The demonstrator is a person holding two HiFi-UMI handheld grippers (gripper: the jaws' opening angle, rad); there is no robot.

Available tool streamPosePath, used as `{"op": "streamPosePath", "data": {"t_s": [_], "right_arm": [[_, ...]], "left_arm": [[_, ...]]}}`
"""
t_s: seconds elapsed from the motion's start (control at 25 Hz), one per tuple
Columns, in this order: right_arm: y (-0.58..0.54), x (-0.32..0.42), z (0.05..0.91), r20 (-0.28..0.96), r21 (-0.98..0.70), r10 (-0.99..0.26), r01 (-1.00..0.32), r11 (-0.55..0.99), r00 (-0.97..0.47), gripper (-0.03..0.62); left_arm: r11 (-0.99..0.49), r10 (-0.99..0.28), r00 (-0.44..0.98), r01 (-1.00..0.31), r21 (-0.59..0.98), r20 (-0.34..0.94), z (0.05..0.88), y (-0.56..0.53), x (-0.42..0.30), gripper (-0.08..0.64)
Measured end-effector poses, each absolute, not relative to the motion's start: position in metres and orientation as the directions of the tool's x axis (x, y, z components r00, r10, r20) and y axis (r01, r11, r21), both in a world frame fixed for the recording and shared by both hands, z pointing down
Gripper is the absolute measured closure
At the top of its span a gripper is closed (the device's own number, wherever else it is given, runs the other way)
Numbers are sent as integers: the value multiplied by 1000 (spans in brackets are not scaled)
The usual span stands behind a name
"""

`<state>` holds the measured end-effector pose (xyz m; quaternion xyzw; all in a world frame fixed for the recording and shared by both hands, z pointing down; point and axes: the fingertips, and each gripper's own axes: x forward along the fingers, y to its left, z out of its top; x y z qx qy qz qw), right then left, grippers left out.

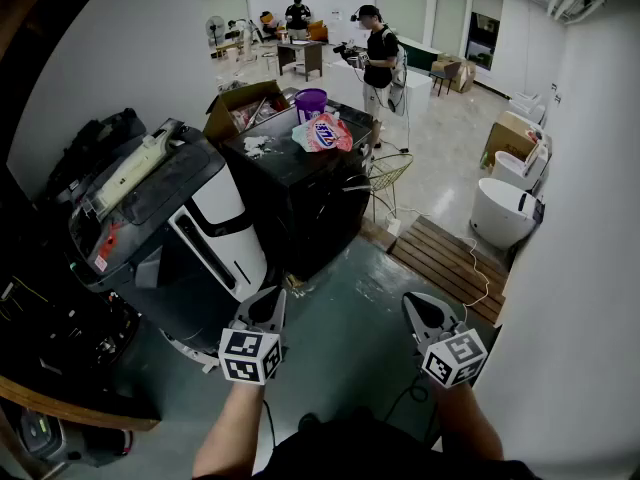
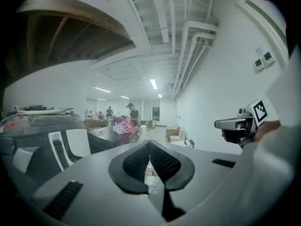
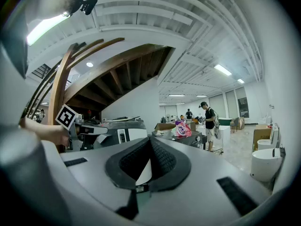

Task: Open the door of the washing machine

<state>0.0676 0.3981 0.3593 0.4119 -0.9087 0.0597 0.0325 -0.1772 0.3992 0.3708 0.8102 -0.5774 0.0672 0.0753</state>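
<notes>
The dark floor (image 1: pixel 340 333) carries the washing machine (image 1: pixel 190 218) at the near left and a black desk (image 1: pixel 290 173) just beyond it. A purple bucket (image 1: pixel 311 103) and a pink bag (image 1: pixel 322 133) sit on the desk. A wooden platform (image 1: pixel 440 253) lies to the right.

- Big open-plan hall with white walls. Reads as a test lab or workshop, not a home.
- Ceiling left bare: white pipes (image 2: pixel 188 46) and beams on show, strip lights (image 2: pixel 154 84).
- Underside of a wooden staircase (image 3: pixel 108 65) overhead on one side.
- Household goods parked loose on a hard floor: washing machine (image 1: pixel 170 208), dark cabinet (image 1: pixel 300 198) carrying a purple bucket (image 1: pixel 311 103) and a bright printed bag (image 1: pixel 323 133), open cardboard box (image 1: pixel 240 108).
- White bathroom fixtures (image 1: pixel 500 208) along the right wall, wooden decking (image 1: pixel 440 258) beside them.
- Further back: a desk (image 1: pixel 300 56), a standing fan (image 1: pixel 215 30), one person (image 1: pixel 380 63) on their feet, another (image 1: pixel 298 13) by the desk.
</notes>
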Motion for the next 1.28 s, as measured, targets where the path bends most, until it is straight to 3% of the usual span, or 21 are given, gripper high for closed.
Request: {"op": "streamPosePath", "data": {"t_s": [0.76,0.92,1.04,1.28], "right_arm": [[394,64,361,127,-79,-750,-761,644,-649,577],[389,65,360,128,-132,-756,-767,628,-642,575],[387,67,360,139,-137,-758,-771,622,-637,526],[386,68,360,148,-154,-758,-772,616,-635,430]], "left_arm": [[-344,-919,349,-937,56,184,370,394,-177,537],[-338,-921,346,-938,71,180,370,390,-178,490],[-349,-916,358,-933,80,183,371,387,-176,421],[-367,-906,378,-926,93,190,374,381,-173,362]]}}
